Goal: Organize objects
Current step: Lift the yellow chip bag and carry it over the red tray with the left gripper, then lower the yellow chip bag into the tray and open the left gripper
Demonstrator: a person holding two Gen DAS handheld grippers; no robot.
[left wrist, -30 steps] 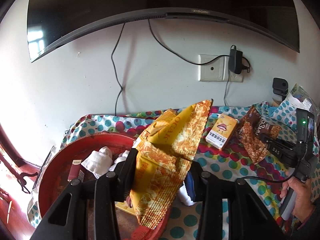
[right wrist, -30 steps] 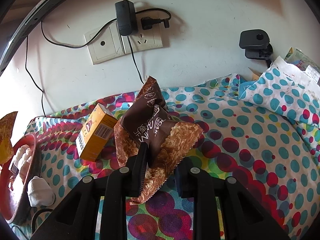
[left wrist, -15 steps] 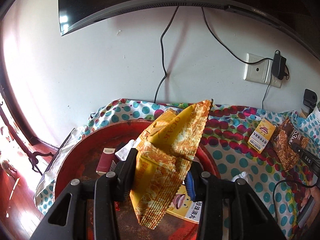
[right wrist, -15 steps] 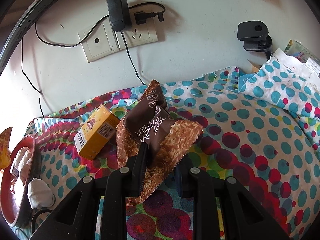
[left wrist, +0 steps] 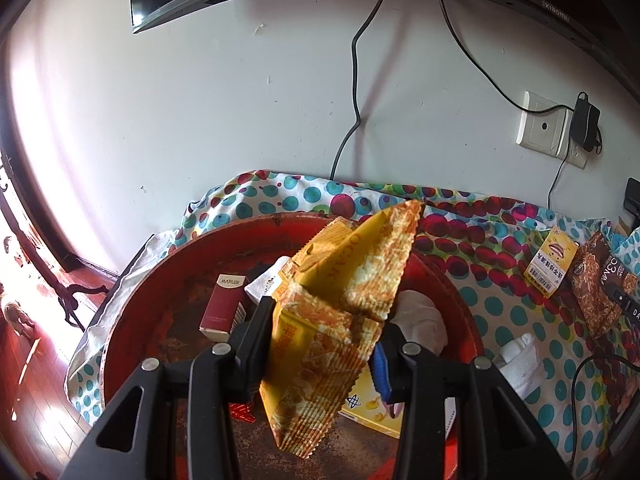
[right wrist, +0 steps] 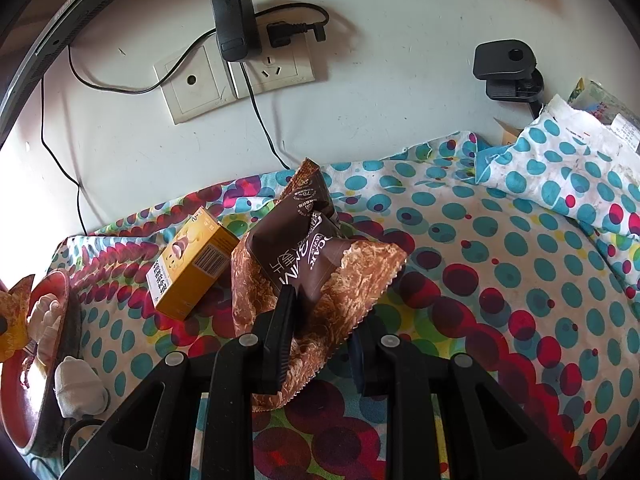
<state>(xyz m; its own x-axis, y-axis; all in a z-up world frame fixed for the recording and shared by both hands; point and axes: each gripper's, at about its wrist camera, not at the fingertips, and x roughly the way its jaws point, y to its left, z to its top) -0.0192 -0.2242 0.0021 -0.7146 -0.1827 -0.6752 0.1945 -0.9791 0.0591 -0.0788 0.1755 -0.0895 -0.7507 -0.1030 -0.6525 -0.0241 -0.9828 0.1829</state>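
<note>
Below the left claw [left wrist: 324, 344], clamped on the yellow snack bag [left wrist: 340, 312], sits the red tray [left wrist: 132, 320]; lower it clear of the maroon box [left wrist: 224, 308] before releasing. Right claw [right wrist: 320, 344] grips the brown packet [right wrist: 308, 280].

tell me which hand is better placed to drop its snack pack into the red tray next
Left. The left gripper holds the yellow snack pack directly over the red tray. The right gripper grips the brown snack pack above the dotted cloth, well away from it.
</note>
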